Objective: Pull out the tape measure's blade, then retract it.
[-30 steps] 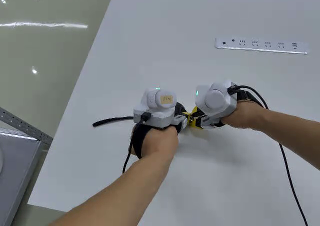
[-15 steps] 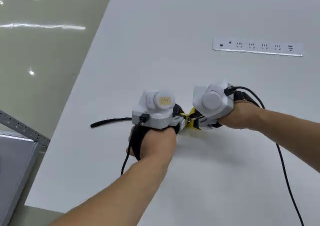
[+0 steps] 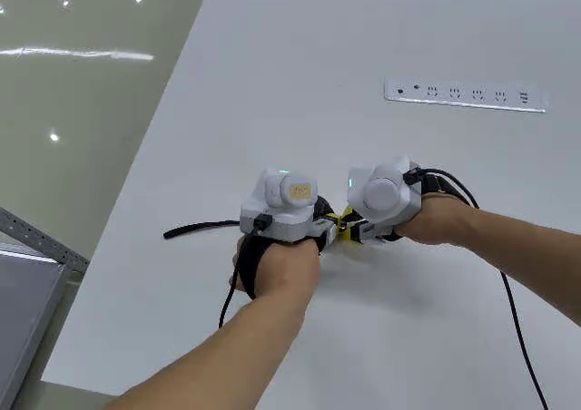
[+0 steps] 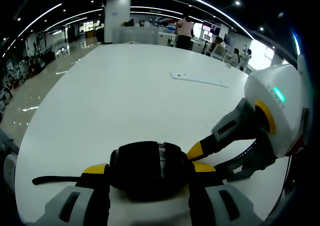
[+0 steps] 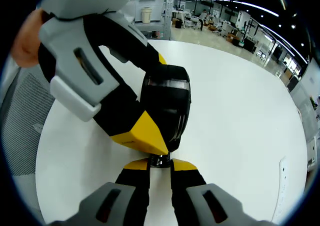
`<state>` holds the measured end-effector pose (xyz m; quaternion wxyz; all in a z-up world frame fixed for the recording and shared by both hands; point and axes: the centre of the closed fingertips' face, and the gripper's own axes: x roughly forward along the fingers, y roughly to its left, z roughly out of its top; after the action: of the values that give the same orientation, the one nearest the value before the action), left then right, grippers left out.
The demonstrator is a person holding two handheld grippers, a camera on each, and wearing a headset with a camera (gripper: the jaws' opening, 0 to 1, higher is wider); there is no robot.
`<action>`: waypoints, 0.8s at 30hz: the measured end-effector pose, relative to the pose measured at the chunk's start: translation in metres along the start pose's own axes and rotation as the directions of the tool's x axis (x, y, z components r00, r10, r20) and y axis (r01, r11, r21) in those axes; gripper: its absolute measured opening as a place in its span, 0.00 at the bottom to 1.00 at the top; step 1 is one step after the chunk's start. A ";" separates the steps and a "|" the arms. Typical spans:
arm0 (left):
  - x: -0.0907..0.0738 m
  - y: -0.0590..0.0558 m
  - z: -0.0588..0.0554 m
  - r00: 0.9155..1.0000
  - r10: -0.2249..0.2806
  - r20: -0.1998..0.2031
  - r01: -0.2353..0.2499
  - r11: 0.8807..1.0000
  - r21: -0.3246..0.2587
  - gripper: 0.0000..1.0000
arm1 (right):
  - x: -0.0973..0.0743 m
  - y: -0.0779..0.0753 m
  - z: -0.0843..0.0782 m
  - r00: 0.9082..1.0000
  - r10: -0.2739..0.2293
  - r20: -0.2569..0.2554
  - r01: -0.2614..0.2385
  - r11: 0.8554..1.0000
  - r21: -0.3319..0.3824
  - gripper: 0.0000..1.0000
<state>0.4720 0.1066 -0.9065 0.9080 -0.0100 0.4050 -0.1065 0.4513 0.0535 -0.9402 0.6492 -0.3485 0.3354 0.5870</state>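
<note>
White tabletop (image 3: 300, 65) in an open-plan hall, with both handheld grippers meeting near its front edge. The left gripper (image 4: 149, 170) has its yellow-tipped fingers (image 4: 95, 169) spread wide and pressed against opposite sides of the tape measure (image 4: 149, 158), clamping the round black case between them; the case lies low on the table surface. The right gripper (image 5: 160, 165) faces it head-on, its two fingers brought together to a narrow slit, and the small metal blade tip (image 5: 160, 160) is pinched between the yellow fingertips (image 5: 137, 164). The case's mouth sits right against those tips, so the tape measure is bridged between the two grippers, touching both. From above, the white housings of the two grippers stand side by side, almost in contact, each wrapped by one of the person's hands, with the forearms running back toward the near edge. A black strap (image 3: 200, 226) trails flat on the table to the left of the left gripper. A black cable (image 3: 513, 292) loops from the right gripper back along the right forearm. Well beyond the grippers, toward the far right, a white power strip (image 3: 465, 94) lies flat. Past the table's left edge are a glossy floor (image 3: 82, 111) and the corner of a metal rack (image 3: 36, 247). People (image 4: 186, 28) stand at desks far behind.
</note>
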 end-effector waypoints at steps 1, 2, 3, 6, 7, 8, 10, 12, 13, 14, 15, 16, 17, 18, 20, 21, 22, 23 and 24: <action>0.000 0.000 0.000 1.000 -0.001 0.004 0.001 1.000 -0.003 0.61 | 0.000 0.000 0.000 1.000 -0.003 -0.001 0.003 1.000 0.000 0.16; 0.000 0.001 0.001 1.000 -0.004 0.009 0.004 1.000 -0.008 0.61 | 0.000 0.000 0.000 1.000 -0.004 -0.001 0.004 1.000 -0.002 0.16; 0.000 0.001 0.001 1.000 -0.007 0.014 0.008 1.000 -0.011 0.61 | 0.000 0.000 0.000 1.000 -0.004 -0.002 0.004 1.000 -0.005 0.16; 0.000 0.001 0.001 1.000 -0.015 0.017 0.015 1.000 -0.012 0.62 | 0.000 0.000 0.001 1.000 -0.005 -0.007 0.005 1.000 -0.008 0.16; 0.000 0.001 0.001 1.000 -0.016 0.017 0.016 1.000 -0.012 0.62 | 0.000 0.000 0.001 1.000 -0.006 -0.008 0.006 1.000 -0.010 0.16; 0.000 0.001 0.001 1.000 -0.016 0.018 0.016 1.000 -0.012 0.62 | 0.000 0.000 0.000 1.000 -0.007 -0.008 0.007 1.000 -0.011 0.16; 0.000 0.001 0.001 1.000 -0.014 0.018 0.015 1.000 -0.013 0.62 | 0.000 0.000 0.000 1.000 -0.010 -0.008 0.010 1.000 -0.010 0.16; 0.000 0.001 0.000 1.000 -0.015 0.016 0.015 1.000 -0.016 0.62 | 0.001 -0.001 0.000 1.000 -0.013 -0.010 0.013 1.000 -0.008 0.16; 0.000 0.001 0.000 1.000 -0.015 0.015 0.016 1.000 -0.017 0.62 | 0.001 -0.001 0.000 1.000 -0.015 -0.010 0.015 1.000 -0.006 0.16; 0.000 0.001 0.000 1.000 -0.017 0.014 0.017 1.000 -0.017 0.62 | 0.001 0.000 0.000 1.000 -0.016 -0.011 0.016 1.000 -0.005 0.16; -0.001 0.001 0.000 1.000 -0.019 0.013 0.019 1.000 -0.018 0.62 | 0.001 0.000 0.000 1.000 -0.019 -0.012 0.019 1.000 -0.001 0.16; -0.001 0.001 0.000 1.000 -0.019 0.013 0.020 1.000 -0.019 0.62 | 0.001 0.000 0.000 1.000 -0.020 -0.014 0.020 1.000 0.004 0.16; -0.001 0.001 0.000 1.000 -0.020 0.013 0.020 1.000 -0.018 0.62 | 0.001 0.000 0.000 1.000 -0.024 -0.017 0.024 1.000 0.008 0.16; -0.001 0.001 -0.001 1.000 -0.021 0.012 0.021 1.000 -0.019 0.62 | 0.001 0.000 0.000 0.999 -0.027 -0.019 0.027 1.000 0.009 0.16; -0.001 0.001 -0.001 1.000 -0.022 0.010 0.023 1.000 -0.020 0.62 | 0.001 0.000 0.000 0.999 -0.034 -0.021 0.035 0.999 0.014 0.16; -0.002 0.001 -0.001 1.000 -0.024 0.011 0.024 0.999 -0.021 0.62 | 0.001 0.000 0.000 0.999 -0.038 -0.022 0.038 0.999 0.020 0.16; -0.002 0.001 -0.001 1.000 -0.025 0.011 0.025 0.999 -0.020 0.62 | 0.001 0.000 0.000 0.999 -0.042 -0.021 0.042 0.999 0.026 0.16; -0.002 0.001 -0.001 1.000 -0.027 0.010 0.027 0.999 -0.018 0.62 | 0.000 0.000 0.000 0.999 -0.046 -0.018 0.047 0.998 0.035 0.16; -0.003 0.001 -0.001 1.000 -0.029 0.011 0.029 0.999 -0.019 0.62 | 0.000 0.000 0.000 0.999 -0.049 -0.017 0.050 0.998 0.042 0.16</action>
<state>0.4698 0.1080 -0.9052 0.9085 -0.0252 0.4008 -0.1157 0.4516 0.0538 -0.9403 0.6681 -0.3476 0.3441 0.5607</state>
